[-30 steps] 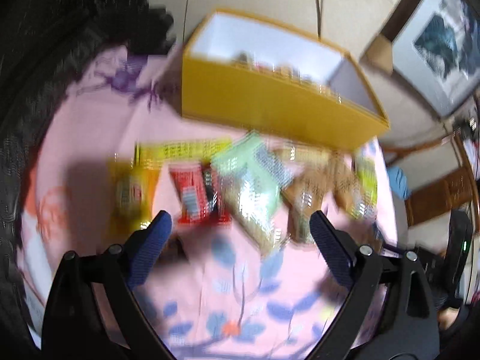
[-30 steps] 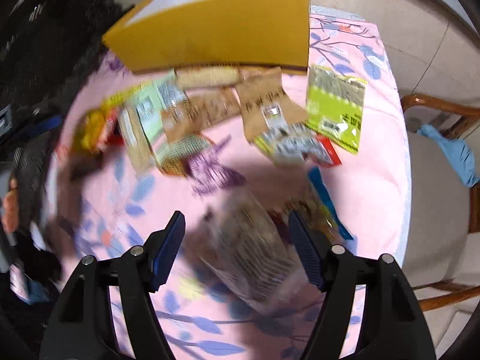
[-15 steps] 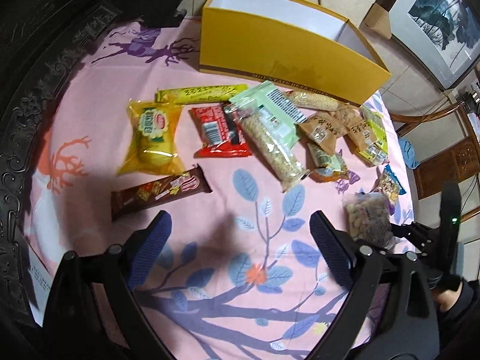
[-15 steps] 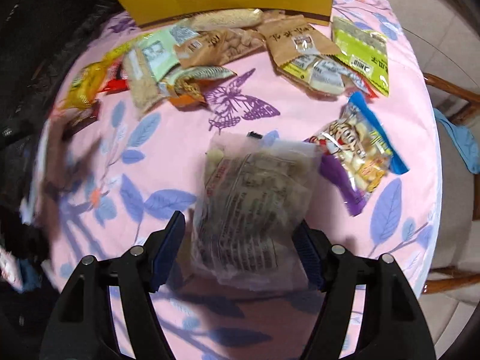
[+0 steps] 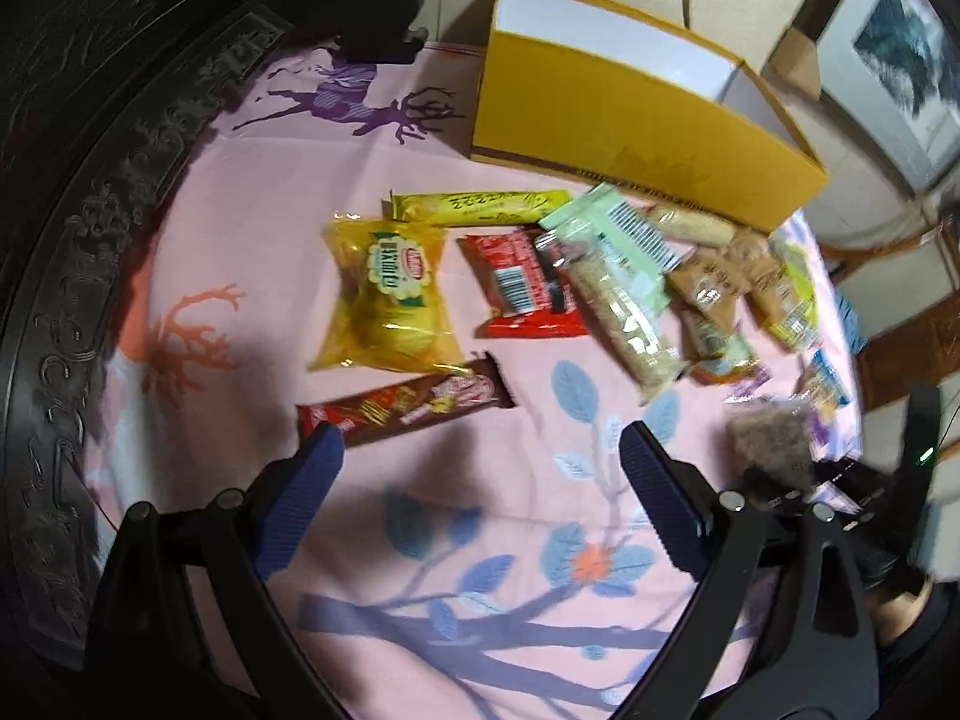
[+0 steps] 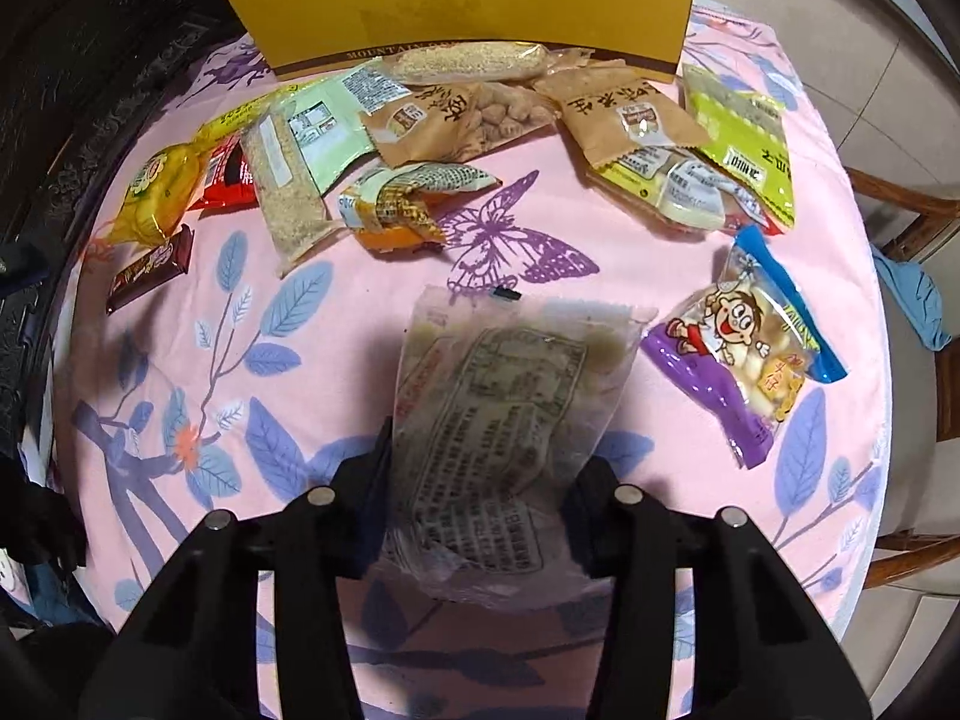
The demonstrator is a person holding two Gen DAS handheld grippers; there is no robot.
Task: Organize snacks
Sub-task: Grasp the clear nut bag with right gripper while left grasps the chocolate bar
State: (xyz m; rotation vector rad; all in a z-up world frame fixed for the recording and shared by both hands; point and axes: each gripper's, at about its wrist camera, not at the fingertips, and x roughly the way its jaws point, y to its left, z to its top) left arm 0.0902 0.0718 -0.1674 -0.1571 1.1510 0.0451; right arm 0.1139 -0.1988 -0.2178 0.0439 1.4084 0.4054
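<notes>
My right gripper (image 6: 486,474) points down over the pink cloth, and its jaws are closing on a clear snack bag (image 6: 504,420) with printed text. Both black fingers press into the bag's sides and it bulges between them. The same bag (image 5: 771,438) shows blurred at the right of the left wrist view. My left gripper (image 5: 480,450) stands open with nothing in it, its left fingertip beside a brown chocolate bar (image 5: 408,408). Beyond lie a yellow chip bag (image 5: 384,300), a red packet (image 5: 522,288) and several other snacks. An open yellow box (image 5: 630,120) stands at the far side.
A purple and blue cartoon snack bag (image 6: 744,360) lies right of the held bag. Brown paper packets (image 6: 630,120) and a green packet (image 6: 744,138) sit before the yellow box (image 6: 468,6). Dark carved wood (image 5: 90,240) borders the table's left edge. A wooden chair (image 6: 918,210) stands to the right.
The right jaws have drawn in onto the clear bag, which lay loose between them before. The left gripper has drifted left and lower, closer to the chocolate bar.
</notes>
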